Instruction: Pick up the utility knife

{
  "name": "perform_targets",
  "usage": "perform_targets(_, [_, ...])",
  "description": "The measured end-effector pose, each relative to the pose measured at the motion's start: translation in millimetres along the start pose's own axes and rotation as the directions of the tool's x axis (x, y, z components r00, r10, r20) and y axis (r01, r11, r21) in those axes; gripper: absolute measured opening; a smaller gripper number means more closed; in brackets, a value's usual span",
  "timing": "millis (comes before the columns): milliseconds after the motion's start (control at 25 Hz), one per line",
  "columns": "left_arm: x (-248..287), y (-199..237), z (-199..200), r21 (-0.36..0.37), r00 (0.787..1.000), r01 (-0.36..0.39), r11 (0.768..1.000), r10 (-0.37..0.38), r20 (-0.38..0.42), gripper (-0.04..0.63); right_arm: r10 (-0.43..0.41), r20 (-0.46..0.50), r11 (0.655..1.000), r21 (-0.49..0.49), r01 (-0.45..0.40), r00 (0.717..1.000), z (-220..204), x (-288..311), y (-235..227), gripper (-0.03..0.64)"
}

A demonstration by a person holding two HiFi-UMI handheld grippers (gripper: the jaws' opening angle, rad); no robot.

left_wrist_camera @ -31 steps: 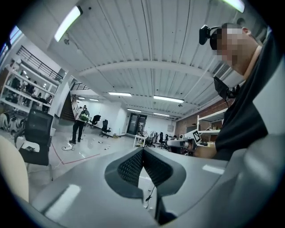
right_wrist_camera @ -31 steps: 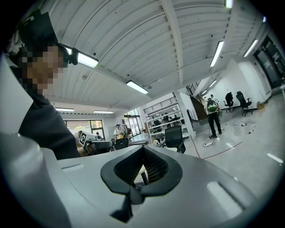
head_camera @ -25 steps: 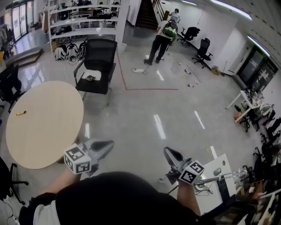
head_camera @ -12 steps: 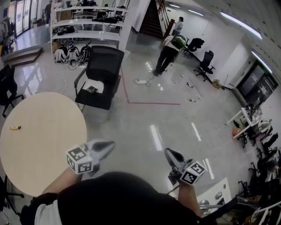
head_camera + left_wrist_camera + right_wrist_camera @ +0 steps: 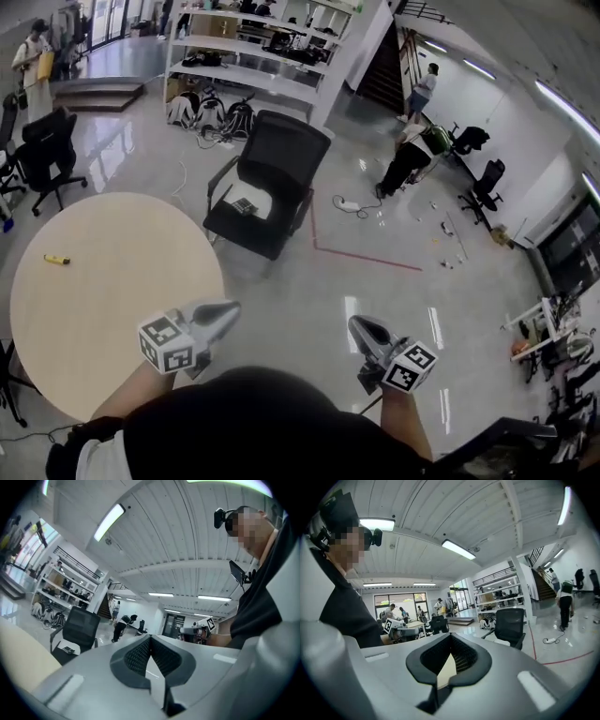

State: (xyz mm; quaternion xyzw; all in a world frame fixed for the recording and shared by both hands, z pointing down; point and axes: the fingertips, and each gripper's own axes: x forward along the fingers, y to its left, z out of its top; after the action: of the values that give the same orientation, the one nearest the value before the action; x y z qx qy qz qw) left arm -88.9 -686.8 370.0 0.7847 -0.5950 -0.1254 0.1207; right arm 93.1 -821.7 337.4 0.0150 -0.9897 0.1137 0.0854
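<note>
Glossy grey office floor point(image 5: 291, 281) surrounds a round pale wooden desk point(image 5: 122, 309) on my left. Near its far left edge lies the small yellow utility knife point(image 5: 56, 260). My left hand-held gripper point(image 5: 232, 311) hovers by the desk's near right edge, well apart from the knife, jaws together and empty. My right hand-held gripper point(image 5: 357, 325) hangs over the floor, likewise closed on nothing. Beyond the desk stands a black office chair point(image 5: 272, 178).

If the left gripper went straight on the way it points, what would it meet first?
Nothing close, it seems: the left gripper points over open floor. The black chair sits left of that line; the bending person is far beyond, depth unclear.
</note>
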Motion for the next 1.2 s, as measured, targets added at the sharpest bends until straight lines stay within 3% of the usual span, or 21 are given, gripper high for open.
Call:
perform_targets(120, [-28, 31, 5, -0.014, 0.994, -0.108, 0.994, 0.108, 0.035, 0.000, 0.094, -0.038, 0.995, -0.015, -0.094, 0.995, 7, 51, -4, 0.014])
perform_targets(200, [-49, 50, 6, -0.026, 0.977, -0.202, 0.979, 0.203, 0.061, 0.000, 0.179, -0.069, 0.983, -0.025, -0.181, 0.981, 11, 90, -6, 0.014])
perform_targets(320, [-74, 71, 5, -0.043, 0.944, -0.318, 0.947, 0.321, 0.079, 0.000, 0.288, -0.098, 0.956, -0.020, -0.291, 0.953, 13, 137, -5, 0.014])
perform_targets(440, [-92, 86, 7, -0.048, 0.896, -0.432, 0.901, 0.434, 0.095, 0.000, 0.403, -0.129, 0.913, -0.006, -0.407, 0.906, 15, 185, -7, 0.014])
perform_targets(560, [-101, 103, 12, -0.045, 0.832, -0.539, 0.841, 0.541, 0.123, 0.000, 0.511, -0.160, 0.856, -0.002, -0.517, 0.845, 16, 231, -14, 0.014])
perform_targets(720, [-104, 131, 23, -0.075, 0.713, -0.679, 0.730, 0.681, 0.166, 0.000, 0.641, -0.189, 0.759, 0.012, -0.651, 0.744, 26, 301, -30, 0.014])
perform_targets(880, [-83, 142, 32, -0.068, 0.629, -0.759, 0.647, 0.757, 0.176, 0.000, 0.746, -0.216, 0.647, 0.010, -0.763, 0.630, 45, 350, -43, 0.014])
perform_targets(1040, [-74, 157, 41, -0.084, 0.530, -0.830, 0.551, 0.827, 0.187, 0.000, 0.824, -0.224, 0.542, 0.044, -0.839, 0.521, 46, 393, -47, 0.014])
perform_targets(1200, [-70, 163, 39, -0.081, 0.449, -0.881, 0.467, 0.877, 0.169, 0.000, 0.869, -0.233, 0.466, 0.092, -0.880, 0.436, 37, 425, -47, 0.014])
